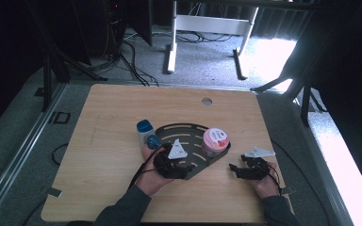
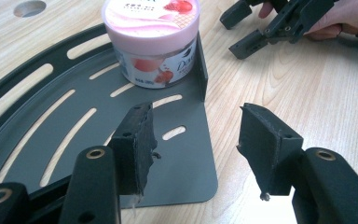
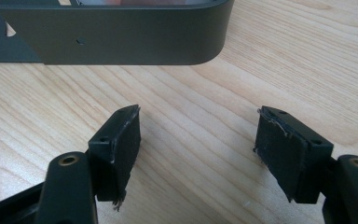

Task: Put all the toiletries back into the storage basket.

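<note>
A: State the position of the left claw (image 1: 185,172).

B: In the high view it sits over the near part of the dark slotted tray (image 1: 188,128), which lies flat on the wooden surface (image 1: 113,108). In the left gripper view its jaws stand apart with nothing between them; one jaw is above the tray floor, the other is past the tray's edge, above bare wood.

A: Where is the pink tub (image 2: 151,39) relative to that claw?

B: Ahead of the jaws, well apart from them. It stands upright inside the tray, in the corner against the tray's raised wall (image 2: 201,70). No contact with either jaw.

A: State the position of the right claw (image 1: 234,169).

B: It rests low on the surface, to the right of the tray and apart from it. In the right gripper view its jaws are spread, with only wood grain between them. The tray's rounded outer wall (image 3: 121,37) lies ahead, untouched.

A: Other items?

B: A white bottle with a blue cap (image 1: 144,130) stands just beside the tray's left edge, near the left hand (image 1: 153,181).
</note>
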{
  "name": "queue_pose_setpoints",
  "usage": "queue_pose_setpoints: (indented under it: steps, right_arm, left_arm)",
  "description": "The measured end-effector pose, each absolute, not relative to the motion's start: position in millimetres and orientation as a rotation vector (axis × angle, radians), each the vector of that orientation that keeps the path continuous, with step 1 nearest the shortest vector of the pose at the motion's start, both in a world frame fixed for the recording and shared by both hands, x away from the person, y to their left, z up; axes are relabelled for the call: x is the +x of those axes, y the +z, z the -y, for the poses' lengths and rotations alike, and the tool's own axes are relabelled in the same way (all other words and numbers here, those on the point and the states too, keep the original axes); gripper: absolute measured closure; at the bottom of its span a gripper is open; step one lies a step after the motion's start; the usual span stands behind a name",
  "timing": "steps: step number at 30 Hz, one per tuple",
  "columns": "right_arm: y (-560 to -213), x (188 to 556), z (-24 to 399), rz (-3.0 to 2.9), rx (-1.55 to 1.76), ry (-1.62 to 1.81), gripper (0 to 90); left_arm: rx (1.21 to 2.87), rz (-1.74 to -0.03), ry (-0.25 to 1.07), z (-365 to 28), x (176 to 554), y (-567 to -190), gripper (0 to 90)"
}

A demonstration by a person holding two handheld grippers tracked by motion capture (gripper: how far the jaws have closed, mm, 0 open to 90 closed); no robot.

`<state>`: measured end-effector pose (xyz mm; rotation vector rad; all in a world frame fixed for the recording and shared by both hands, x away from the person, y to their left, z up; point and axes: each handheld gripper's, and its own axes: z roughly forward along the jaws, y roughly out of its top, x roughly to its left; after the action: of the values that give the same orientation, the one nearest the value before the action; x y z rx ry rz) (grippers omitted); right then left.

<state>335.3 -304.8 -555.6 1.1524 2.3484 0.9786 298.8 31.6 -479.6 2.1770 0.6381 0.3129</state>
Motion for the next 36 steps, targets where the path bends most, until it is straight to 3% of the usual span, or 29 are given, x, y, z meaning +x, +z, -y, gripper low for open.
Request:
queue_pose_setpoints:
  steps: [36]
  right_arm:
    - [-558.6,333.5,307.4,-2.337,1.125,1.016,28.8]
  left_arm:
    - [2.176,-0.736,0.334,-84.1,287.0,-465.7,45.3]
